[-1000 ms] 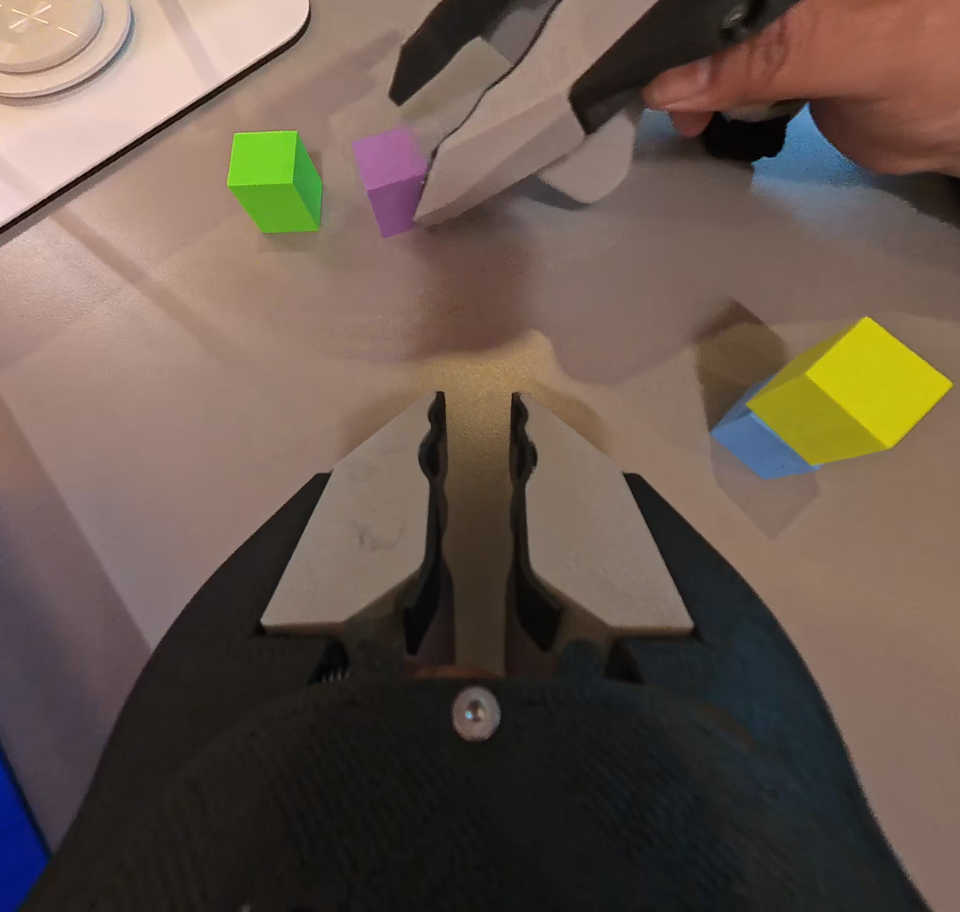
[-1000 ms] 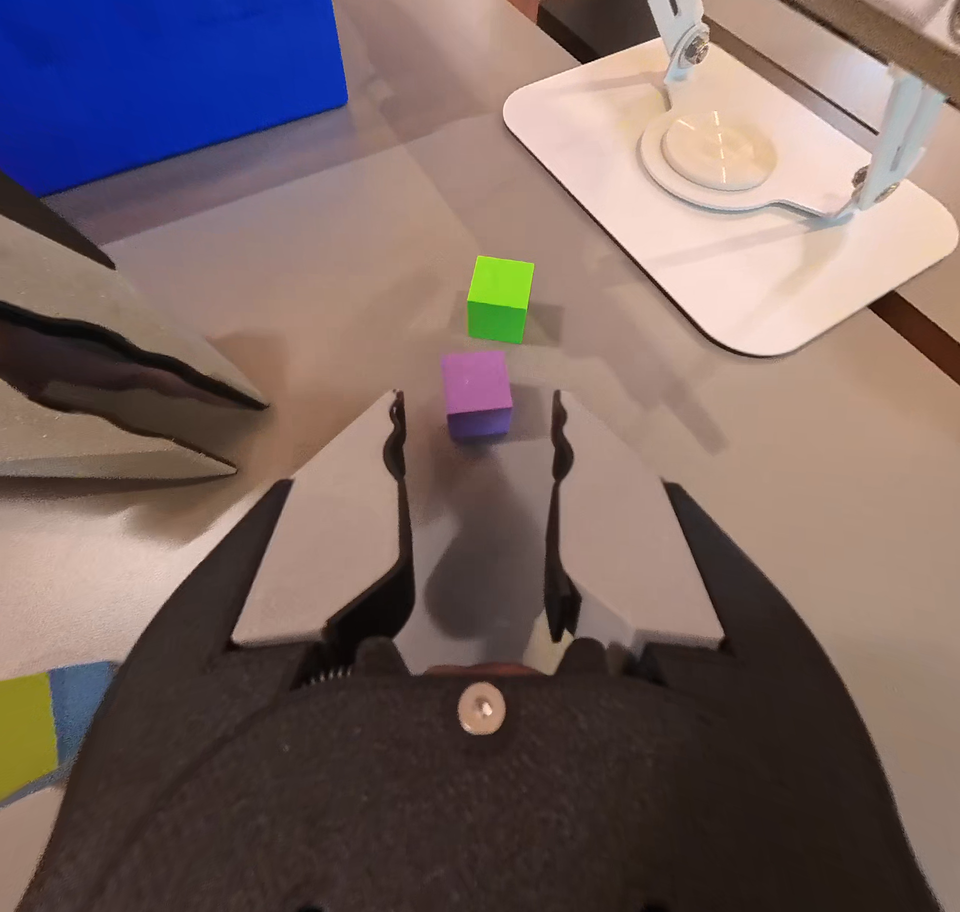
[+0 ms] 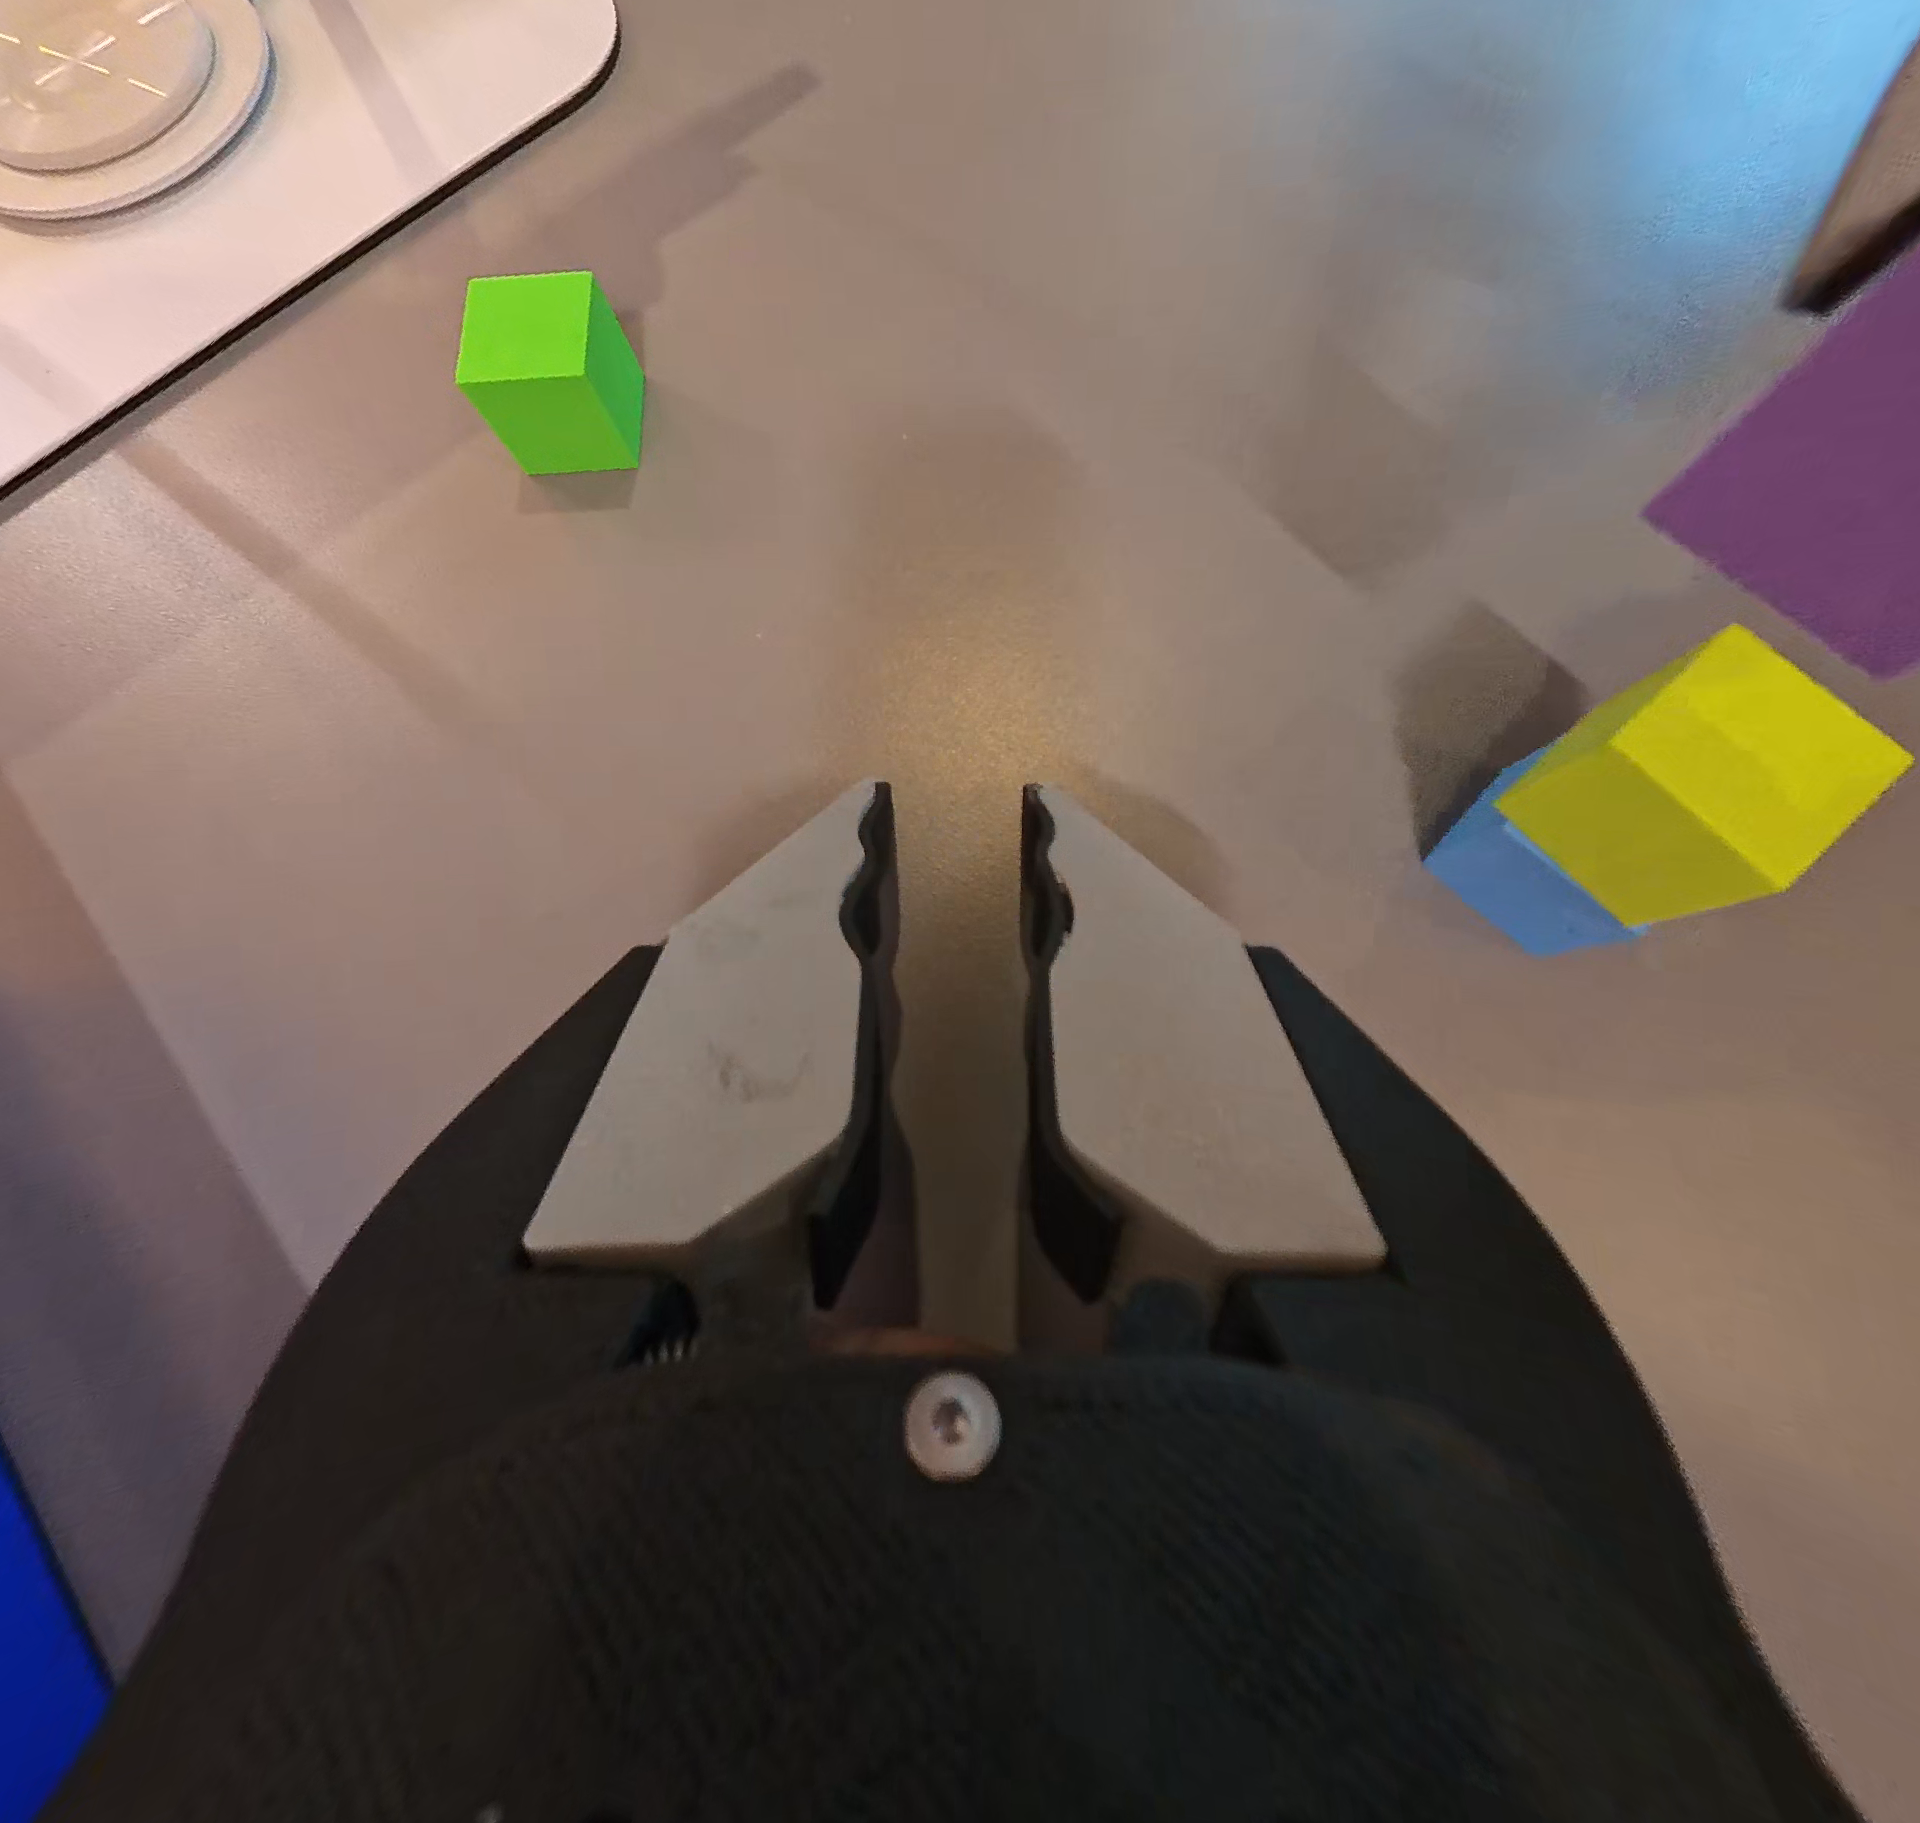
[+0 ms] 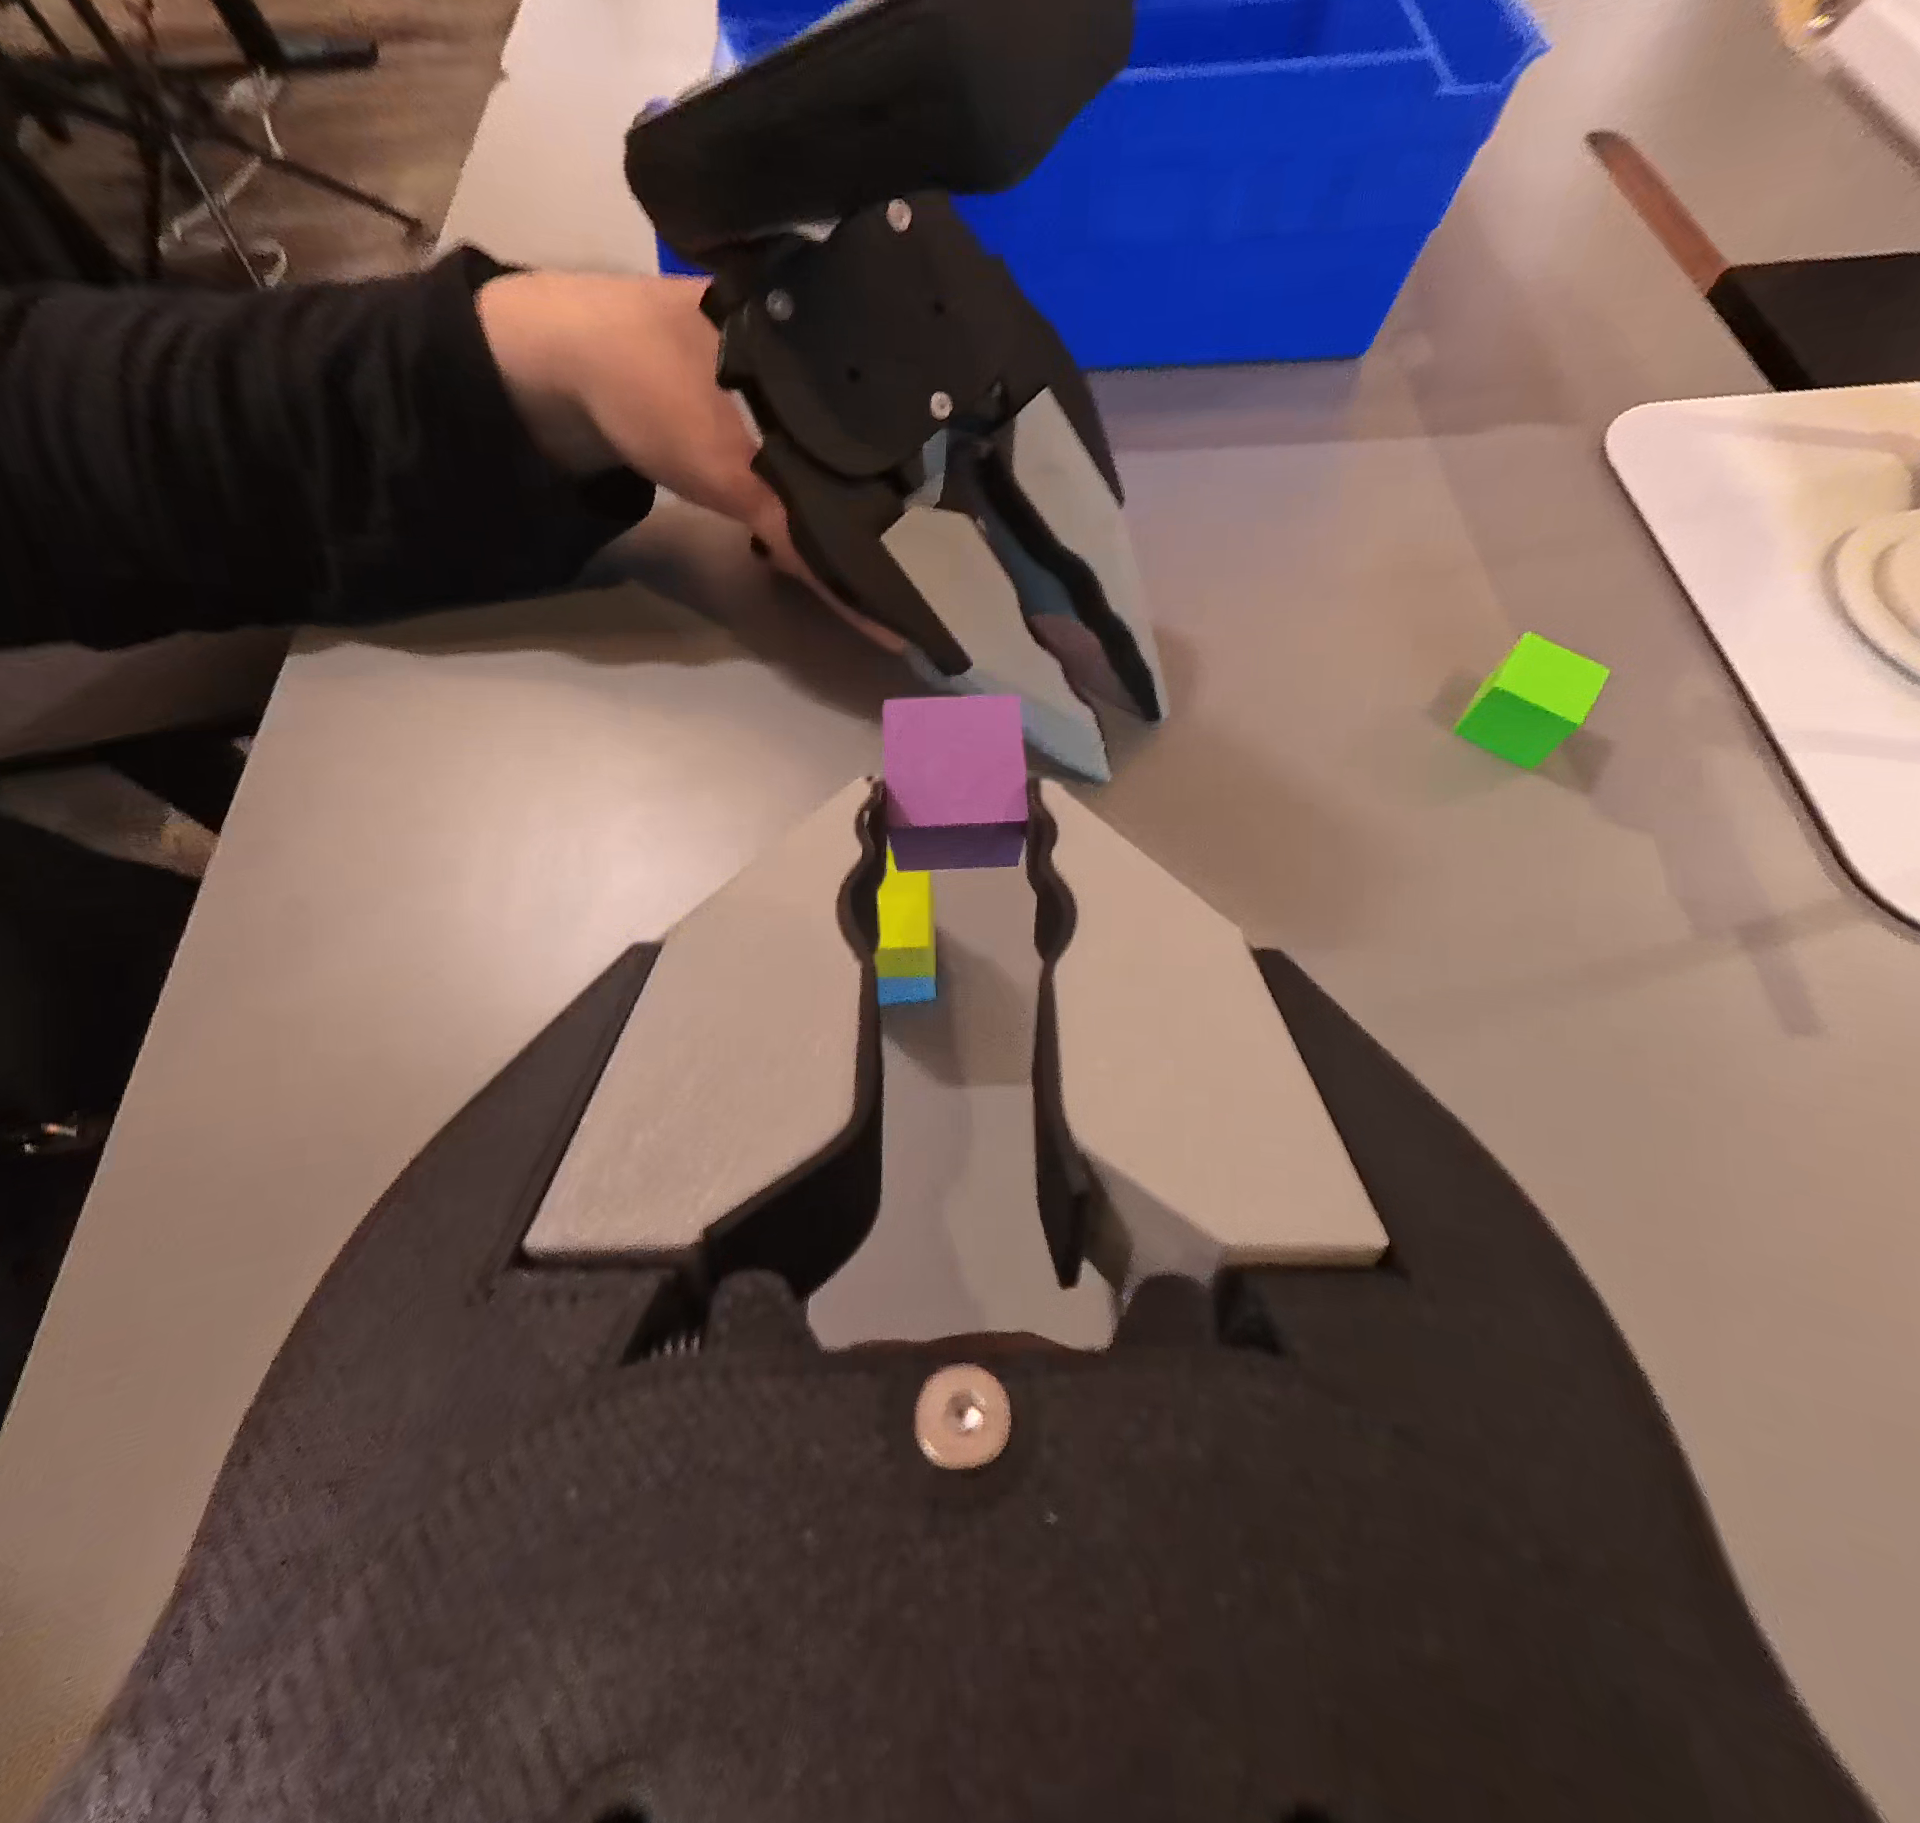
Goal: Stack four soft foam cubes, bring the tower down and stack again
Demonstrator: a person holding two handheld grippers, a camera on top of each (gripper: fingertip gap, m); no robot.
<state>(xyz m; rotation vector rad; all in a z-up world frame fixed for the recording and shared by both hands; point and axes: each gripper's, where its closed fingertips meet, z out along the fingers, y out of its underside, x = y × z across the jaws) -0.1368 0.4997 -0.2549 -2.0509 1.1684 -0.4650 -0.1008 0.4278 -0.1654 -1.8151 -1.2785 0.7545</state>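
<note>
now purple cube [image 4: 952, 774] between right fingers [image 4: 1143, 994] (clamped)

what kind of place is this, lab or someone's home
Probably a lab or office workspace, not a home: a plain grey table, a blue bin, a white stand base, and tripod legs on the floor behind.

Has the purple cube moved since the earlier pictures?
Yes. The purple cube left its place beside the green cube; the right gripper holds it above the yellow cube.
</note>
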